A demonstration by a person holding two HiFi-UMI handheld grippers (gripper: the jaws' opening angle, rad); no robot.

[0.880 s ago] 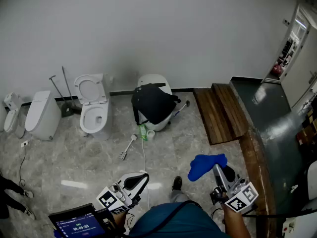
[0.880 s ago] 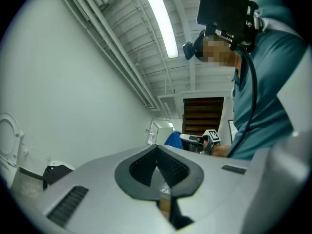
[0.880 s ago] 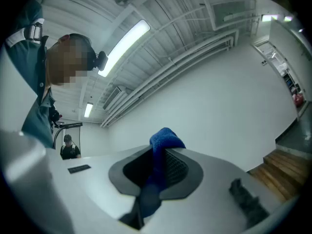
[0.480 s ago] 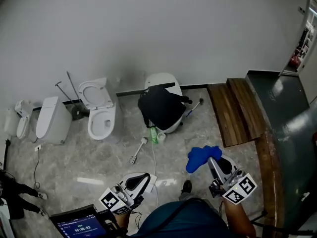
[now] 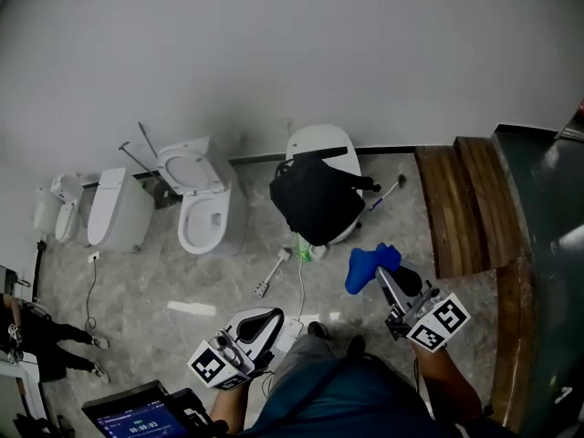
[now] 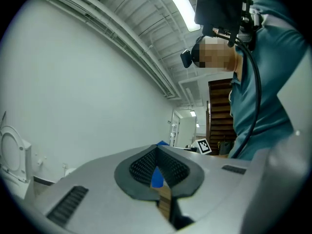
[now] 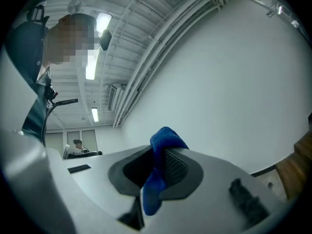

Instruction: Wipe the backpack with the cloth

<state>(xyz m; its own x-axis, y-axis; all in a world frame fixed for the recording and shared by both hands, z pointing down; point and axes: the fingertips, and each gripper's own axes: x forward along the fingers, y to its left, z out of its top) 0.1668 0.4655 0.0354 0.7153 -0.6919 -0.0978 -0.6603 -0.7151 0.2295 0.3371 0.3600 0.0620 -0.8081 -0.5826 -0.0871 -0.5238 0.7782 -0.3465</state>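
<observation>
Since the earlier frame I've closed in: my right gripper (image 7: 158, 168) now sits near the backpack (image 5: 315, 199), on its near right side. Its jaws are clamped on the blue cloth (image 7: 163, 140), with a fold poking past the tips. My left gripper (image 6: 157, 174) is closed on nothing, well back from the backpack. The backpack slumps over a white toilet (image 5: 321, 140). To wipe well, I'd probably lead with the loose fold, press it flat on the backpack's top and steady the bag with the left.

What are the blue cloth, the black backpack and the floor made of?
Cloth: soft, fuzzy fabric, probably microfibre; it bunches and droops.
Backpack: matt black fabric, likely nylon; it slumps in folds.
Floor: glossy veined stone or tile; it mirrors a light.
</observation>
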